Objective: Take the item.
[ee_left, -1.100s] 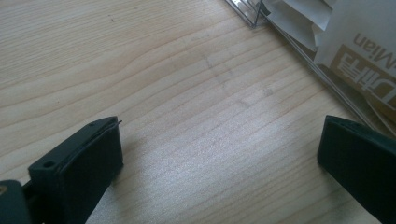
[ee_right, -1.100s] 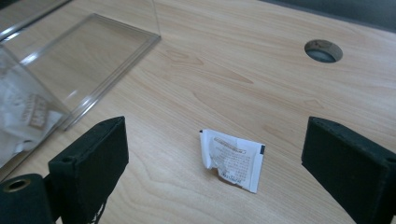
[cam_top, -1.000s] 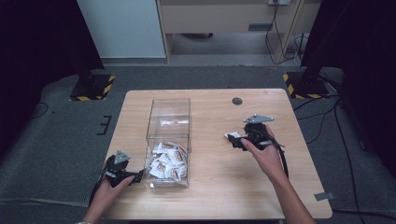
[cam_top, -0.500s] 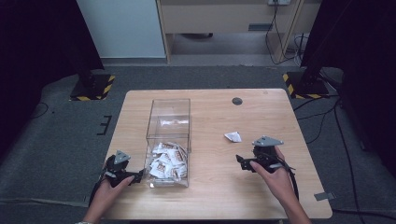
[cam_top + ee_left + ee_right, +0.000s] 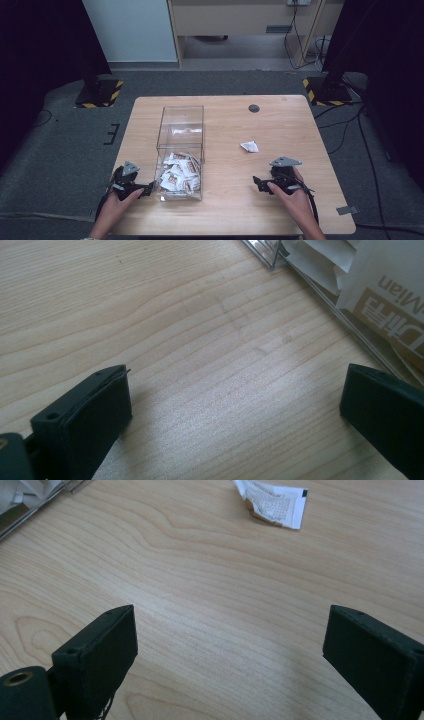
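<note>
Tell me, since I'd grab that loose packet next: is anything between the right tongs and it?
Nothing visible. Bare table lies between the open right tongs and the packet.

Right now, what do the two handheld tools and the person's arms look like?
Both are black two-jaw units. The left tool and right tool each carry a grey three-cornered plate on top. In the gripper views the jaws are blocky, matte black pads with small round holes near their bases. A black cable trails back from the right tool along the forearm. The forearms are bare, with no sleeves showing.
</note>
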The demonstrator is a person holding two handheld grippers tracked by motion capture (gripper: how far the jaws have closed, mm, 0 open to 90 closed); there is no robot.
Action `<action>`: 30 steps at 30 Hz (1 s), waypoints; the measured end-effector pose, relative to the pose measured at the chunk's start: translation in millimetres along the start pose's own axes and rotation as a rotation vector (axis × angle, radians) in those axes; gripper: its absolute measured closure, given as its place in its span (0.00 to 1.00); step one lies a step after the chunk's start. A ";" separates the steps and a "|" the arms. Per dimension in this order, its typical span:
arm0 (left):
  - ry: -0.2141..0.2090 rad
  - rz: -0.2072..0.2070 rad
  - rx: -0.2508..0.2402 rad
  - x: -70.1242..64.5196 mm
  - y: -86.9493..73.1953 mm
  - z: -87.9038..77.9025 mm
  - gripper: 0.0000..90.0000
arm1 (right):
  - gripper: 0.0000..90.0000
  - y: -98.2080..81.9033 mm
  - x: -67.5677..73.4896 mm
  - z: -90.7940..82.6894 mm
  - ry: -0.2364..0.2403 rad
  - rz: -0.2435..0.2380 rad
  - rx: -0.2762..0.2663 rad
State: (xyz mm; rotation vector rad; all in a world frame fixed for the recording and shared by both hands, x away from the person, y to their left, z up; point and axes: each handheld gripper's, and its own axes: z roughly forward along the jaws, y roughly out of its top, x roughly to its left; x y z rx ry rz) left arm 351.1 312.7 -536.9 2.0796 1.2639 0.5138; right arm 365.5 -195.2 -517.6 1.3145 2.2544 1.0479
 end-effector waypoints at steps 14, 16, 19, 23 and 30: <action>0.000 0.000 0.000 0.0 0.0 0.0 0.00 | 0.04 -12.3 4.2 14.5 -0.010 -0.009 0.040; 0.000 0.000 0.000 0.0 0.0 0.0 0.00 | 0.03 -14.0 6.5 15.6 -0.028 -0.021 0.030; 0.000 0.000 0.000 0.0 0.0 0.0 0.00 | 0.02 -14.7 10.1 16.8 -0.045 -0.049 0.040; 0.000 0.000 0.000 -0.2 -0.1 -0.1 0.00 | 0.02 -16.5 9.2 14.6 -0.039 -0.064 0.043; -0.001 0.001 0.001 -0.3 -0.2 -0.2 0.00 | 0.02 -19.4 6.1 11.2 -0.034 -0.066 0.044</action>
